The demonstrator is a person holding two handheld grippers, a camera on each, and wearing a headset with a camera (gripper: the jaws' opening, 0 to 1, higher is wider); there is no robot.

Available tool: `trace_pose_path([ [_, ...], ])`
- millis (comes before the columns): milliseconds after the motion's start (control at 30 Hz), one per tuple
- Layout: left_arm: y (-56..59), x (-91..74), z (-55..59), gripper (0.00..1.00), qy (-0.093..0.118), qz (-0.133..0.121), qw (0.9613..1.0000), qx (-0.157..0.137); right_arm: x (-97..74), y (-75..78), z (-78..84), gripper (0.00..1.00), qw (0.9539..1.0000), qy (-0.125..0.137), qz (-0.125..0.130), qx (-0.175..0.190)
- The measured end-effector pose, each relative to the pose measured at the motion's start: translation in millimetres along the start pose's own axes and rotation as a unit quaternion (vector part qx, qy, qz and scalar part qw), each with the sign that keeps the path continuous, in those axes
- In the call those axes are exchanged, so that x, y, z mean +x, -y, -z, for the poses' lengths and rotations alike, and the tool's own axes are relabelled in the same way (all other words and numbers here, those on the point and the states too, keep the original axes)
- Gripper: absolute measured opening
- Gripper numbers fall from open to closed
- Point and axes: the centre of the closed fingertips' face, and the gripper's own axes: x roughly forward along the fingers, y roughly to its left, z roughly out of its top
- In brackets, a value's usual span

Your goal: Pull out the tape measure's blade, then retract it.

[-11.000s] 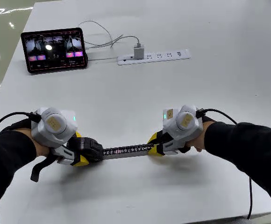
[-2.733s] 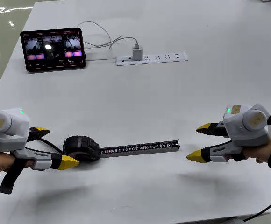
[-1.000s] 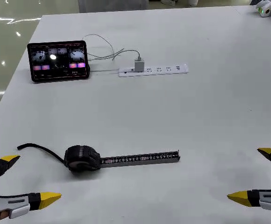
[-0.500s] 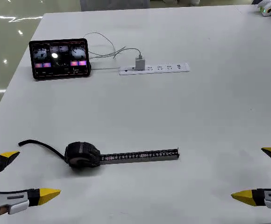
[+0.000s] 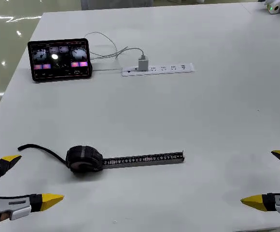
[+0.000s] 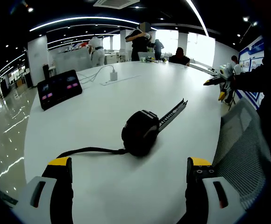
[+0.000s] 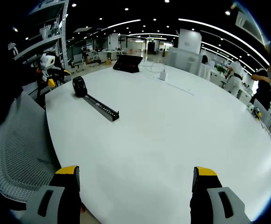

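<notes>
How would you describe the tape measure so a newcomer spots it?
On the big white table, look toward the near edge, well in front of the black tablet and white power strip. The round black tape measure lies there, the one item with a numbered blade stuck out and a black strap trailing.

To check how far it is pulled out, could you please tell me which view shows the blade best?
The head view: the blade lies full-length from above, markings visible. The left gripper view shows it foreshortened behind the case; the right gripper view shows it small and distant.
</notes>
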Motion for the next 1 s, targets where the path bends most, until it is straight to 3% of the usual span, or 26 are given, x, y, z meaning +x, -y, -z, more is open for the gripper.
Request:
trace_pose_path([
  [533,1.9,4.5,-9.0,0.99,-0.001,-0.001,1.0,-0.002,-0.6,-2.0,-5.0,0.99,0.9999,0.0,-0.008,-0.009],
  [800,5.3,10.4,-25.5,0.99,0.012,-0.004,0.9998,-0.013,2.6,-1.8,-17.1,0.99,0.9995,-0.004,-0.013,-0.028],
  [1000,7.6,16.2,-36.0,0.99,0.006,-0.008,0.9997,-0.023,6.9,0.1,-30.0,0.99,0.9989,-0.002,-0.02,-0.042],
])
